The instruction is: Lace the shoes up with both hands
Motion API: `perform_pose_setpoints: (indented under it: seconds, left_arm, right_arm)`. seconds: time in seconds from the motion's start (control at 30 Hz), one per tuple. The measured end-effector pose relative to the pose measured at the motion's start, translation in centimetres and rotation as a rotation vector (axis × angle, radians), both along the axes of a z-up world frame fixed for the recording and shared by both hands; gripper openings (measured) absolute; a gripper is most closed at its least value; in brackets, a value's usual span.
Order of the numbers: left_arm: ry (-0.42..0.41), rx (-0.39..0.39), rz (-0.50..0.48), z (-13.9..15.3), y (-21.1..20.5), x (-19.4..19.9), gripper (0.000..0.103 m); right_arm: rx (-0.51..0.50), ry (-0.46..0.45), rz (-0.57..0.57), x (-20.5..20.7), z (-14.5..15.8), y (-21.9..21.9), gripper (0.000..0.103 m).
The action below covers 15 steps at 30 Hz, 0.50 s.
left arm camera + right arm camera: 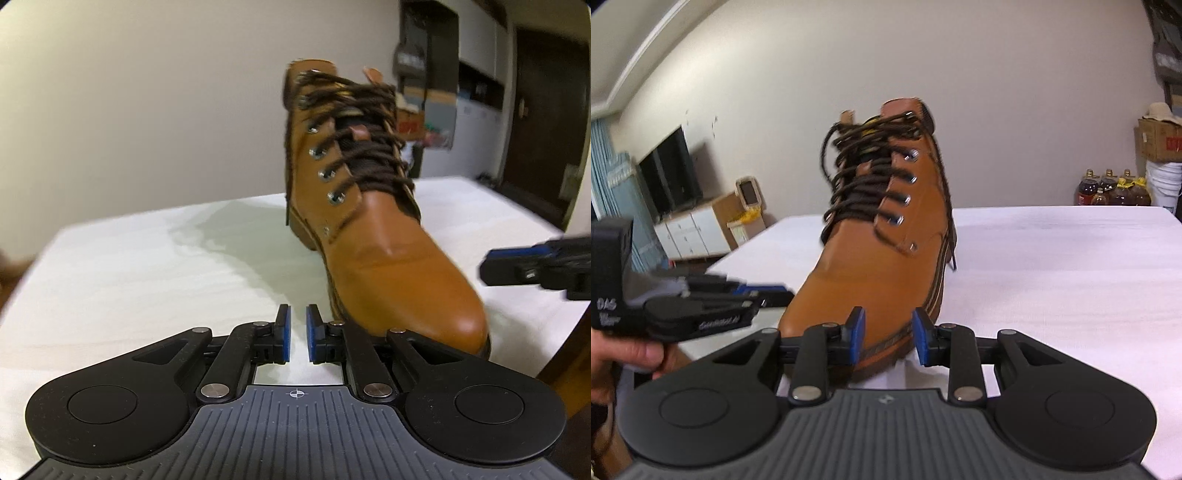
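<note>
I see the tan boot standing on the white tabletop, toe toward me, its dark brown laces threaded through the eyelets. My left tool sits just left of the toe, pads slightly apart on nothing. My right tool is spread wide, nothing pinched, the toe just behind it.

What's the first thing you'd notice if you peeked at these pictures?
A big tan boot stands in the middle of a white table, toe pointing at the cameras, with dark brown laces criss-crossed up its front. Just before the toe, the right gripper has its blue pads apart with nothing pinched, and the left gripper sits open beside the toe.
</note>
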<state>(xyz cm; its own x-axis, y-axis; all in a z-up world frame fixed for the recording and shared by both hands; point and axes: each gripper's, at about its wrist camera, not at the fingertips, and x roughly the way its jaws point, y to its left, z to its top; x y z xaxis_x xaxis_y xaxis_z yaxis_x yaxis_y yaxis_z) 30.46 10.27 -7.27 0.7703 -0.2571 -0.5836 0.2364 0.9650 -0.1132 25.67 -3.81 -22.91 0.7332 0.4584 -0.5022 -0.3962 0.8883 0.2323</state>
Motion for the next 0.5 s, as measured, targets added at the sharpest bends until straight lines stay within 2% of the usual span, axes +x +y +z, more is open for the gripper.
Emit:
perform_pose_setpoints:
  seconds: [0.07,0.17,0.23,0.33,0.5]
  left_arm:
    - [0.008,-0.017,0.060,0.5,0.4,0.3,0.015]
    - [0.010,-0.013,0.133,1.3,0.5,0.3,0.016]
    - [0.046,-0.031,0.166,1.7,0.6,0.7,0.014]
    - [0.064,-0.029,0.222,1.9,0.1,0.7,0.014]
    - [-0.093,0.003,0.265,1.9,-1.8,-3.3,0.015]
  right_arm:
    - [-0.025,0.013,-0.022,1.2,0.1,0.0,0.031]
    - [-0.065,0.072,-0.048,2.4,0.6,0.0,0.031]
    - [-0.079,0.112,-0.059,2.9,1.0,0.0,0.031]
    - [-0.084,0.118,-0.072,2.9,1.5,-0.1,0.031]
    - [-0.063,-0.020,-0.083,0.3,0.9,-0.6,0.031]
